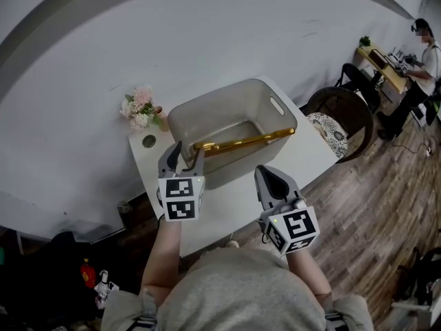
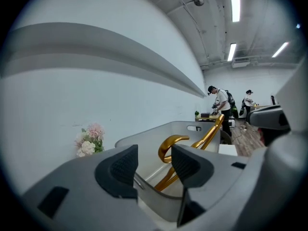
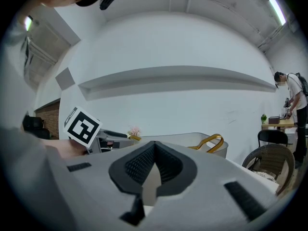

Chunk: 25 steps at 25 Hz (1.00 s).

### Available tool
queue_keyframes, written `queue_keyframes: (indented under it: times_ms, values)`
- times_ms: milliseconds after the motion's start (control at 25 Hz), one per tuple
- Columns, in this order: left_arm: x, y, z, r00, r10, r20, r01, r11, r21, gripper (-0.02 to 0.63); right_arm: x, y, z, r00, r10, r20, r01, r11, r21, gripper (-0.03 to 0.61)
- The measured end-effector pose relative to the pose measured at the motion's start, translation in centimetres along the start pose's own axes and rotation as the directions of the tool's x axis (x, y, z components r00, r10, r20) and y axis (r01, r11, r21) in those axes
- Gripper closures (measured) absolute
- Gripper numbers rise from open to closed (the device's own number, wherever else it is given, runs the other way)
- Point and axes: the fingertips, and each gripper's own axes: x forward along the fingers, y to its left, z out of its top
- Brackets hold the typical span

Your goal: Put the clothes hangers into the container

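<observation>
- The gold hanger (image 1: pixel 241 142) lies slanted inside the container (image 1: pixel 220 109), one end propped on the rim. It looks rigid, light and slick; its hook or neck seems the surest hold.
- The left gripper (image 1: pixel 187 154) hangs at the container's near edge, jaws spread, gripping nothing.
- The right gripper (image 1: pixel 267 178) is clenched and empty.

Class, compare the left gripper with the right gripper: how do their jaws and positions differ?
The left gripper has its jaws apart; the right gripper has them shut together. The left gripper hovers at the near rim of the grey plastic container, beside the hook of the gold clothes hanger; the right gripper is further back, over the white table. Both are grey, bear marker cubes and hold nothing.
</observation>
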Motion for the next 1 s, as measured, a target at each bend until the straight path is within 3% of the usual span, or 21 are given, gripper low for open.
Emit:
queue_keyframes:
  times_ms: [560,1000]
  values:
    - [-2.0,-1.3,-1.6,0.998,-0.059,-0.030,0.059,0.998,-0.007,0.382,-0.9,1.9,0.1,1.000,0.005,0.009,-0.005,1.000,0.004,0.577]
    - [-6.2,-0.8,-1.9,0.998,-0.066,-0.003,0.066,0.998,-0.019,0.380,-3.8,5.3,0.0,1.000,-0.027,0.009,0.027,1.000,-0.003,0.577]
